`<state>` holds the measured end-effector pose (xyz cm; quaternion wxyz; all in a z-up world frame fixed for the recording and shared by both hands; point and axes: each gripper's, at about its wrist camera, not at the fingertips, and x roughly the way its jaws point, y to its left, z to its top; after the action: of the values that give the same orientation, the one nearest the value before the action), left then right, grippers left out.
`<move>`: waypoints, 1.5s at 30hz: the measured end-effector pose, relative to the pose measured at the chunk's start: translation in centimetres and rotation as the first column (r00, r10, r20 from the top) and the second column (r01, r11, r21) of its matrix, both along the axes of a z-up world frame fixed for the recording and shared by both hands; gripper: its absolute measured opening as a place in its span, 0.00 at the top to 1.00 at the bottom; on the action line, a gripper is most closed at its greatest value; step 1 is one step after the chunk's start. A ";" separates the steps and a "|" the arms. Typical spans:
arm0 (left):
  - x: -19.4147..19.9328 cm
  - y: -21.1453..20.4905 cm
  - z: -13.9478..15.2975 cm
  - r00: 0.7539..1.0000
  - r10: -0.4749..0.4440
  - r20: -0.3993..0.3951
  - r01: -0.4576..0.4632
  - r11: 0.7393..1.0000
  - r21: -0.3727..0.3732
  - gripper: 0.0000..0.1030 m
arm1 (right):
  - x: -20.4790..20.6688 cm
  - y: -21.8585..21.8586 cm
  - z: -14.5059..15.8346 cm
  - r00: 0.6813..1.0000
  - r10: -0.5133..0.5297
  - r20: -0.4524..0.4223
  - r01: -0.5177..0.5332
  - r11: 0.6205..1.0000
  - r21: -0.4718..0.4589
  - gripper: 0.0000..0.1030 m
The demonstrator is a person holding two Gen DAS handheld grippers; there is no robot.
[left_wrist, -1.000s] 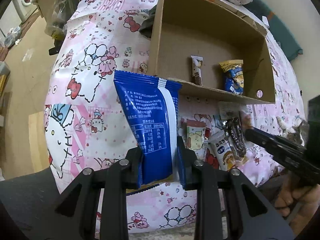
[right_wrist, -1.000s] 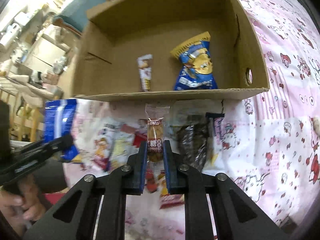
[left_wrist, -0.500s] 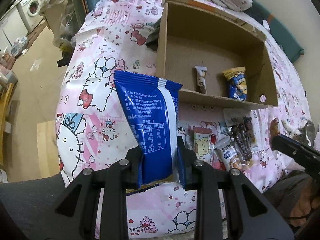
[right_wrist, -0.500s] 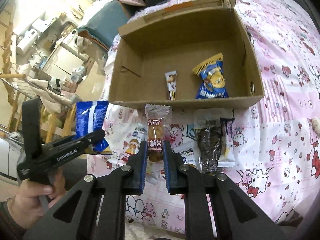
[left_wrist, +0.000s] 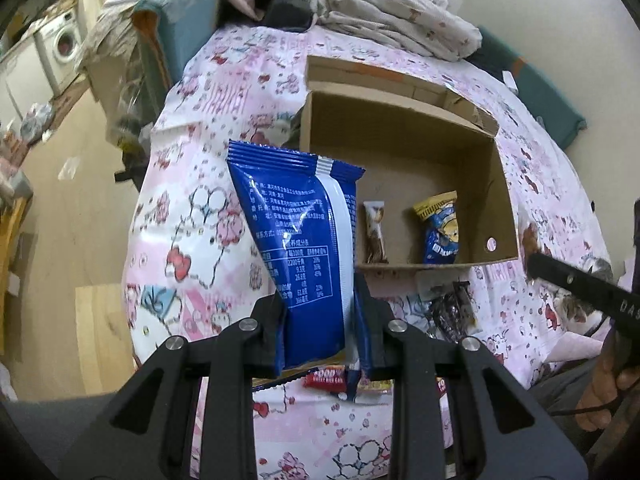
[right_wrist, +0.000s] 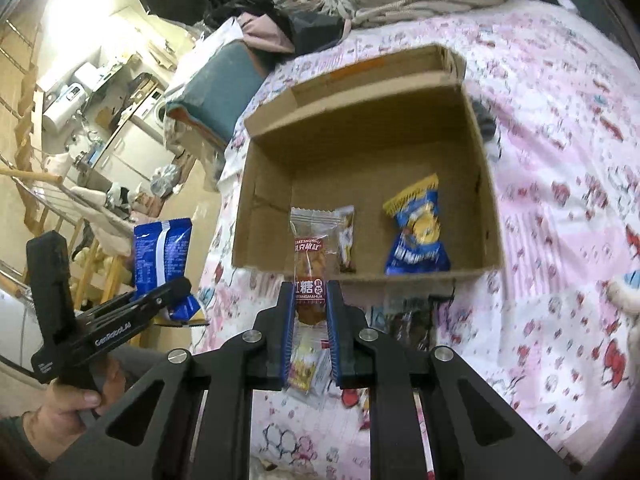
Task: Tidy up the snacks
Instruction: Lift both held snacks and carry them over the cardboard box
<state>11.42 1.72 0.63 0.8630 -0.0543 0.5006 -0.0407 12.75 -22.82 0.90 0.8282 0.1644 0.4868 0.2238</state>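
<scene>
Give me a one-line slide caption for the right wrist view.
Right tool grips a clear-wrapped snack above the cardboard box; left tool holds a blue packet.

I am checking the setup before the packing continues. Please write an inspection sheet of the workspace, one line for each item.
Surface: bed sheet, pink cartoon print.
Job's things: cardboard box holds a blue-yellow packet and a slim brown bar.
Clutter: loose snacks lie before the box.
Grippers: left gripper shut on blue bag; right gripper shut on clear-wrapped snack.
Cables: nothing seen.
Surroundings: bundled bedding, washing machine.
</scene>
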 end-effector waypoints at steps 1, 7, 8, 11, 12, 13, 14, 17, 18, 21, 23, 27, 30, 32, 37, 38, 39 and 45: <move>0.4 -0.2 0.2 1.000 -0.008 0.007 0.008 1.000 0.013 0.77 | 0.3 0.0 0.3 1.000 -0.002 0.007 0.002 1.000 -0.001 0.85; 2.5 -1.3 1.8 0.998 -0.050 0.047 0.048 0.998 0.043 0.77 | 2.1 0.1 1.5 0.999 -0.008 0.038 0.009 0.999 -0.037 0.85; 3.0 -1.6 2.1 0.997 -0.057 0.053 0.055 0.997 0.045 0.77 | 2.4 0.1 1.5 0.999 -0.009 0.039 0.011 0.999 -0.041 0.85; 4.2 -2.4 2.5 0.995 -0.076 0.062 0.073 0.996 0.053 0.77 | 3.5 0.1 1.4 0.999 -0.014 0.034 0.016 0.999 -0.051 0.85; 4.7 -2.6 2.5 0.995 -0.080 0.064 0.077 0.996 0.055 0.77 | 3.9 0.1 1.3 0.999 -0.014 0.030 0.016 0.999 -0.052 0.85; 5.1 -2.9 2.5 0.994 -0.085 0.066 0.081 0.995 0.056 0.77 | 4.2 0.1 1.1 1.000 -0.015 0.027 0.017 0.998 -0.055 0.85; 5.6 -3.1 2.5 0.994 -0.088 0.067 0.084 0.995 0.059 0.77 | 4.7 0.2 0.9 1.000 -0.017 0.024 0.019 0.998 -0.061 0.85; 6.9 -3.8 1.9 0.994 -0.093 0.062 0.089 0.994 0.064 0.77 | 5.7 0.4 0.1 1.000 -0.023 0.016 0.025 0.997 -0.070 0.85; 7.3 -4.0 1.6 0.994 -0.093 0.058 0.090 0.994 0.063 0.77 | 5.9 0.4 -0.2 1.000 -0.026 0.011 0.027 0.998 -0.064 0.85; 8.5 -4.4 0.2 0.995 -0.095 0.043 0.093 0.994 0.058 0.77 | 6.3 0.5 -1.8 0.999 -0.033 -0.006 0.033 0.998 -0.046 0.85; 9.1 -4.6 -0.7 0.995 -0.096 0.037 0.094 0.994 0.049 0.77 | 6.6 0.7 -2.8 0.999 -0.038 -0.025 0.037 0.998 -0.044 0.85; 9.5 -4.9 -2.5 0.993 -0.107 0.042 0.105 0.993 0.050 0.77 | 7.1 0.7 -4.5 0.997 -0.054 -0.063 0.052 0.998 -0.044 0.84; 9.7 -5.0 -3.8 0.993 -0.114 0.031 0.113 0.992 0.050 0.77 | 7.4 0.5 -5.7 0.993 -0.070 -0.098 0.066 0.997 -0.044 0.84; 9.8 -4.9 -4.4 0.993 -0.113 0.026 0.111 0.992 0.056 0.77 | 7.6 0.4 -6.4 0.990 -0.075 -0.121 0.070 0.997 -0.043 0.84; 10.2 -4.6 -5.1 0.997 -0.082 0.008 0.081 0.996 0.044 0.77 | 7.8 0.9 -7.7 0.983 -0.070 -0.172 0.061 0.997 -0.056 0.84; 10.3 -4.5 -5.2 0.997 -0.076 0.006 0.075 0.996 0.038 0.77 | 7.8 1.1 -7.9 0.982 -0.065 -0.176 0.054 0.997 -0.063 0.84; 10.4 -4.6 -5.3 0.997 -0.071 0.005 0.071 0.997 0.039 0.77 | 7.8 1.2 -8.0 0.982 -0.061 -0.180 0.050 0.997 -0.067 0.84; 10.6 -4.7 -5.4 0.997 -0.074 0.002 0.074 0.997 0.032 0.76 | 7.9 1.7 -8.5 0.979 -0.053 -0.195 0.037 0.996 -0.084 0.84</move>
<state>22.04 -3.00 -4.82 0.8625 -0.0217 0.5014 -0.0647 20.63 -21.16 -7.59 0.7866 0.1633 0.5712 0.1680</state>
